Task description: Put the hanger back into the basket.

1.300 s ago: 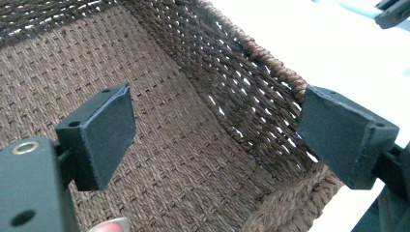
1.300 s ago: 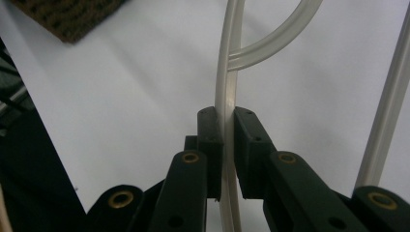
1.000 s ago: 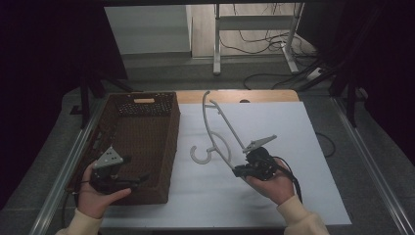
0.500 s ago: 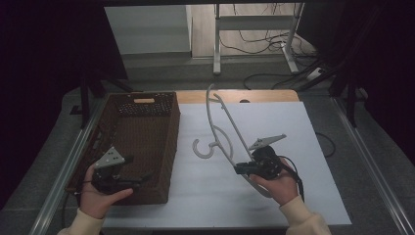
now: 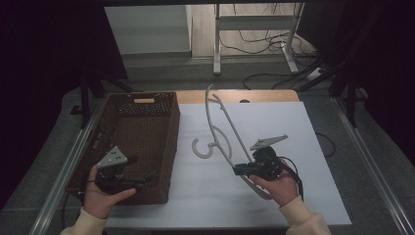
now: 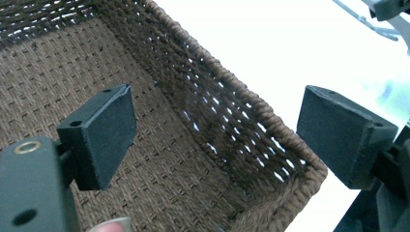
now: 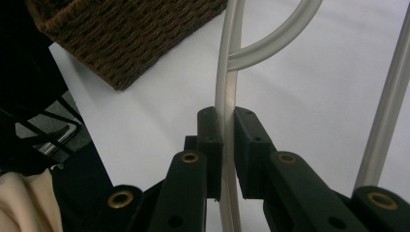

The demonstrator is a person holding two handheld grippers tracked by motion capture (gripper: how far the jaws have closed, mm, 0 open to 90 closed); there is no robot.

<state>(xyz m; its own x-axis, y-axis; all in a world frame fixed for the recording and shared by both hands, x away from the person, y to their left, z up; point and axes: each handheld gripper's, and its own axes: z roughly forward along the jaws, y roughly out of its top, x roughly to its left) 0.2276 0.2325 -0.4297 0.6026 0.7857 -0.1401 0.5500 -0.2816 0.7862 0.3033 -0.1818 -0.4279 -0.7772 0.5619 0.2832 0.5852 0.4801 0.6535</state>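
Right of the basket [image 5: 142,142], above the white desk [image 5: 293,127], the right claw [image 5: 241,170] pinches the hanger [image 5: 222,128] by its thin arm. Light, stiff, smooth plastic; gripping nearer the hook would steady it. Left claw [image 5: 147,178] gapes empty.

- The white table top [image 5: 303,147] was lit brightly from above in the high view, while the room around it was left almost black.
- Glare was seen on the sheet in the left gripper view — its upper right corner was washed out to plain white.
- The basket [image 6: 159,145] weave was rendered sharply, with light showing through its gaps.
- In the right gripper view the near jaws were slightly blurred, and soft shadows were cast — faint ones — beside the hanger [image 7: 227,72].
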